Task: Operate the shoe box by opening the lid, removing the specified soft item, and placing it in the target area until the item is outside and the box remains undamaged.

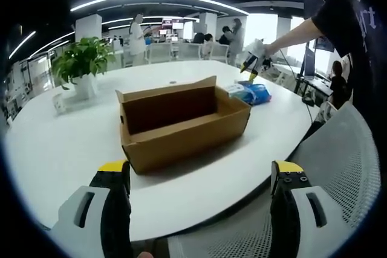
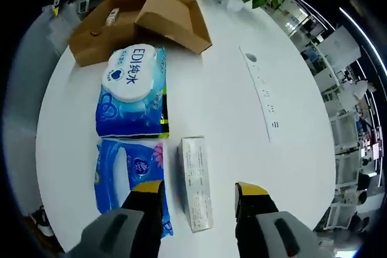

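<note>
Open cardboard shoe box (image 1: 181, 122) on the white table (image 1: 54, 149), lid folded back, its long axis running across the left gripper view; the part of its interior that shows holds nothing. In the right gripper view the box (image 2: 136, 22) lies at the far end of the table (image 2: 230, 107), and three items lie outside it in a row toward the camera: a wet-wipes pack with a white round lid (image 2: 133, 92), a blue soft pack (image 2: 124, 176) just beside it, and a slim white carton (image 2: 196, 182) alongside the blue pack. The right tool (image 2: 199, 200) hovers above the table with jaws spread and nothing between them; the carton's long axis runs straight along the line of the jaws, its near end lying between the two tips, while the blue pack passes under the left jaw. The left tool (image 1: 199, 179) is likewise released and empty, held back from the near long side of the box. The same items (image 1: 251, 93) lie beyond the box's right end, directly below the right tool (image 1: 253, 64); hence the right tool is much the nearer to the soft packs. Judged from this layout, the removal appears done or nearly so.
</note>
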Demonstrator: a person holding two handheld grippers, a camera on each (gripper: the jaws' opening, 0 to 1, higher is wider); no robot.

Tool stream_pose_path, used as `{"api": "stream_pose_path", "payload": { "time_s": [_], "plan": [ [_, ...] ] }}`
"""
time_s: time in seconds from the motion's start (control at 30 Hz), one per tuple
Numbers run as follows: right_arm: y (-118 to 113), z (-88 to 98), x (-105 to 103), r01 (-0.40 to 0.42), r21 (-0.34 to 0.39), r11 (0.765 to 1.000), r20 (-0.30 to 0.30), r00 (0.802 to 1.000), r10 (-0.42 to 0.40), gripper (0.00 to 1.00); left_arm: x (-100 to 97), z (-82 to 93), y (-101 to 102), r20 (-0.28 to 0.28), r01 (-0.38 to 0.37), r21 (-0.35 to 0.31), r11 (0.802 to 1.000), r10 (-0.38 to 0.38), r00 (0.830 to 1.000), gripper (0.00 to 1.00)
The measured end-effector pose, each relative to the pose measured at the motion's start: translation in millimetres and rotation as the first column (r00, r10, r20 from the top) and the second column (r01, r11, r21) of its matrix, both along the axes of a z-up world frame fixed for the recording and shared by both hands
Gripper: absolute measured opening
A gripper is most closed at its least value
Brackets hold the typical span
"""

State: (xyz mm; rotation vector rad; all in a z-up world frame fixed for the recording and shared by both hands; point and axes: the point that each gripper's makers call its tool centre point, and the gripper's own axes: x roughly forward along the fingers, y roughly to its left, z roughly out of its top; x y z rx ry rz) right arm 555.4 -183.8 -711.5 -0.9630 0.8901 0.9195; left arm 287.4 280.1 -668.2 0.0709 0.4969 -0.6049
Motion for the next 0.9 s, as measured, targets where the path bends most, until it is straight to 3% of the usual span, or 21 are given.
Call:
{"api": "stream_pose_path", "payload": {
  "time_s": [0.3,0.6,0.9],
  "plan": [
    [16.0,22.7,-11.3,0.087,0.104,0.991,0.037,0.995,-0.092,0.59,-1.0,0.8,-3.1,0.001,0.017,-0.009,1.000,-0.017,1.000,0.96],
    [29.4,40.7,-27.8,0.179,0.206,0.962,0.052,0.980,-0.194,0.72,-1.7,0.8,-4.7,-0.002,0.026,-0.014,1.000,-0.026,1.000,0.97],
    [31.7,45.4,-50.8,0.243,0.242,0.939,0.052,0.963,-0.263,0.80,-2.2,1.9,-6.6,0.004,0.042,-0.018,0.999,-0.042,0.999,0.99]
  ]
}}
